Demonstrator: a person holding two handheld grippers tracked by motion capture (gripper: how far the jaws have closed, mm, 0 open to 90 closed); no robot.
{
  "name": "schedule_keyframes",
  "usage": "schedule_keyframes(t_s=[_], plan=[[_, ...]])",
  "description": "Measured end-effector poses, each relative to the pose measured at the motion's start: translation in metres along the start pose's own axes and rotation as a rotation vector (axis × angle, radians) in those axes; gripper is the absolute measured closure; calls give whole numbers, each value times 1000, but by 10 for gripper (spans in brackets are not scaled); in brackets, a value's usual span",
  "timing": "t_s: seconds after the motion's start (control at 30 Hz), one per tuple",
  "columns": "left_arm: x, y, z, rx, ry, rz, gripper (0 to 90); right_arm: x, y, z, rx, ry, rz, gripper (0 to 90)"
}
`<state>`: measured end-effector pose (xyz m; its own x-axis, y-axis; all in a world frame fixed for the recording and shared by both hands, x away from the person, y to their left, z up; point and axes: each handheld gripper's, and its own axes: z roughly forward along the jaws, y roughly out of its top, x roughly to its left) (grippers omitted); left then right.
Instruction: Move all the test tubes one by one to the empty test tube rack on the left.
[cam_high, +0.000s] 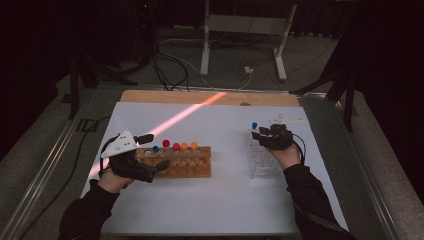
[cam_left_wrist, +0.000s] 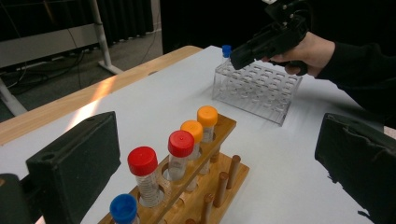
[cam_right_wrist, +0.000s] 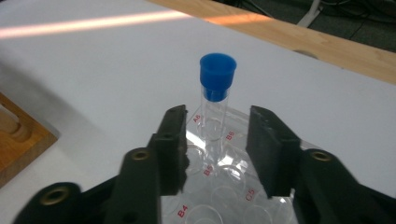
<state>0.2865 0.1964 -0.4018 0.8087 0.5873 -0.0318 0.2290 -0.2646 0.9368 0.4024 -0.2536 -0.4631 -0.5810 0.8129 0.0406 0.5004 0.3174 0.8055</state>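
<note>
I'm seeing the clear rack running off the frame's bottom edge, red cell labels A6, B6, B5, C5 and B4 showing. The blue-capped tube is standing in it. My right gripper is flanking it, jaws apart, probably not touching. The left gripper is gaping over the wooden rack.

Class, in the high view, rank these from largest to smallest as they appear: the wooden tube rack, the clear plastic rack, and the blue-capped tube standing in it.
1. Wooden tube rack
2. Clear plastic rack, partly hidden by the right claw
3. Blue-capped tube
</note>
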Motion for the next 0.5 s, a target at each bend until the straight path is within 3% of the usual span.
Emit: schedule_keyframes(t_s=[0.17,0.5], plan=[[0,0,0,3,2,0,10,-3,3,3,8,8,7,666],[0,0,1,6,0,1,10,-2,8,11,39,22,-33,764]])
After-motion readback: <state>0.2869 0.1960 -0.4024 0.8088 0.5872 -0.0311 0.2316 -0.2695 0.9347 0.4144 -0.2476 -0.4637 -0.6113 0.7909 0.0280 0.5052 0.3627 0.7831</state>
